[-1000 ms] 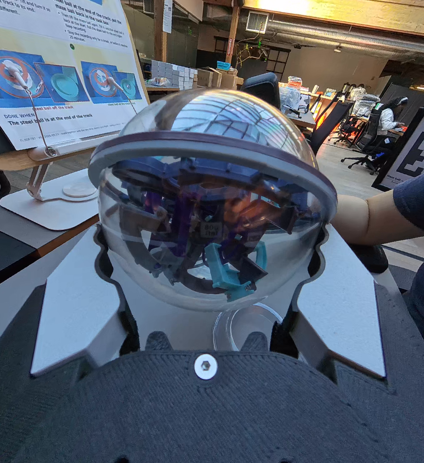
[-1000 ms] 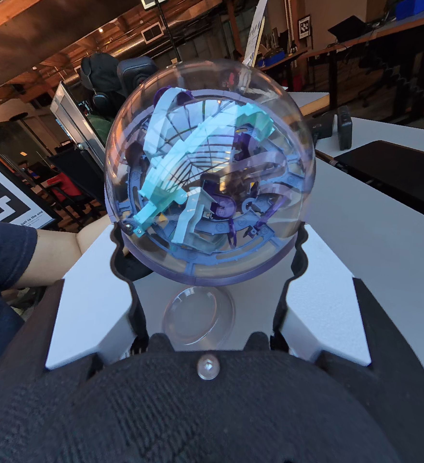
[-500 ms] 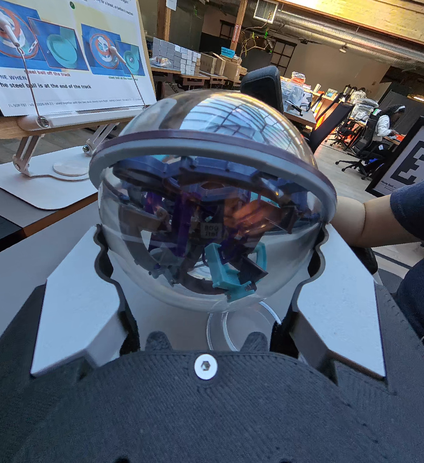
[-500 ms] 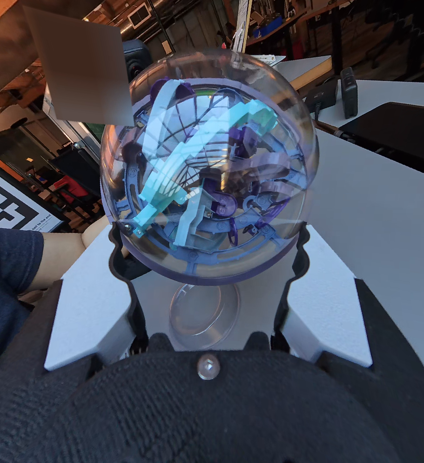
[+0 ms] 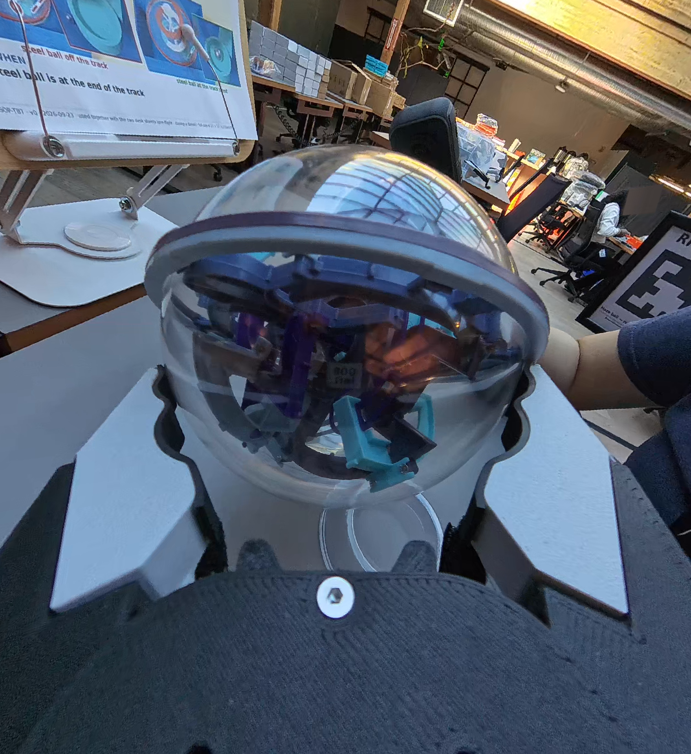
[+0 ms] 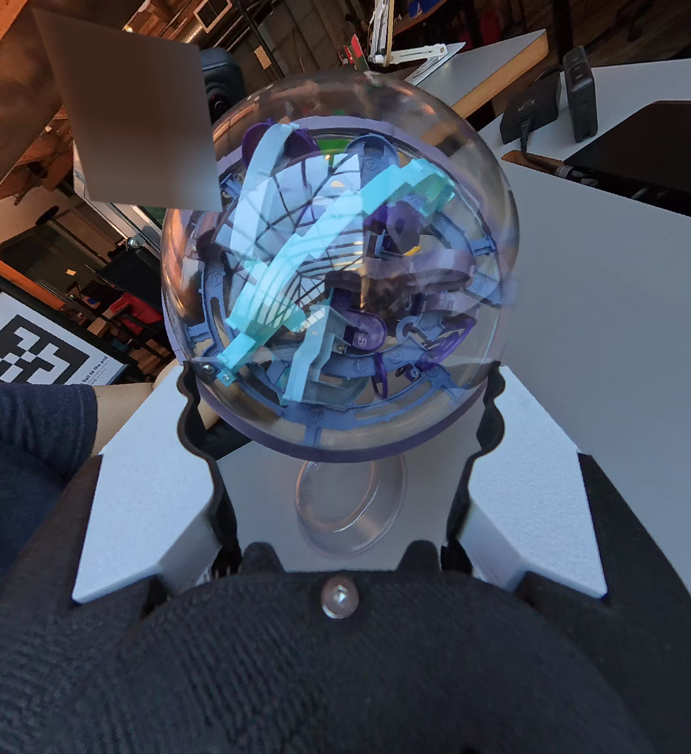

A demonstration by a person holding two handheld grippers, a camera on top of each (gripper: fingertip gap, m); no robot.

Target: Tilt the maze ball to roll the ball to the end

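- The maze ball (image 5: 343,326) is held up off the tabletop (image 5: 50,400), above a clear round stand (image 5: 380,534), its purple seam band tilted.
- The left claw (image 5: 341,412) is clamped on its sides.
- The right claw (image 6: 337,402) grips it too.
- An instruction sheet (image 5: 103,61) stands on an easel behind.

White-fingered black hand-held gripper (image 5: 341,412), navy sleeve (image 5: 670,347)

One maze ball (image 5: 343,326), one clear dish (image 5: 380,534), two claws — left (image 5: 341,412), right (image 6: 337,404).
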